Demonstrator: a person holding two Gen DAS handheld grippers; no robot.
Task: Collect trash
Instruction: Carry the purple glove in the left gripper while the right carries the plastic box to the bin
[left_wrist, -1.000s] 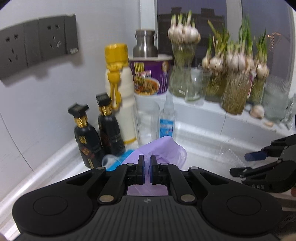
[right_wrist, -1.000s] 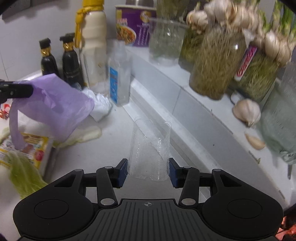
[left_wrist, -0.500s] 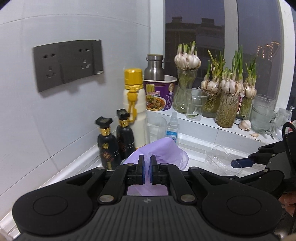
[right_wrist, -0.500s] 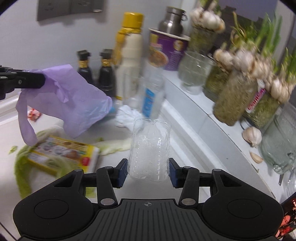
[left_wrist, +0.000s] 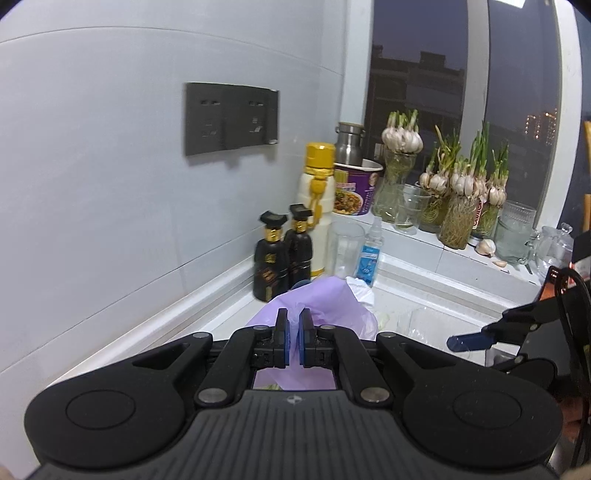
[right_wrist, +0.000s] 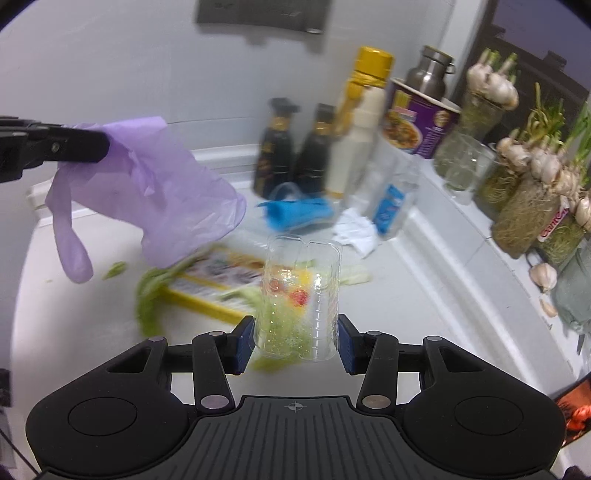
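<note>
Right wrist view: right gripper (right_wrist: 295, 341) clamps crinkled clear plastic cup (right_wrist: 301, 291), lower centre; left gripper (left_wrist: 290, 332) pinches thin purple plastic bag (right_wrist: 147, 192), upper left

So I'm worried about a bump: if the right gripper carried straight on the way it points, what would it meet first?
Probably the yellow packet and green leaves on the counter, seen just beyond the clear container the right gripper holds; depth is unclear.

Blurred yellow packet (right_wrist: 218, 280), perhaps food; label unreadable.
</note>
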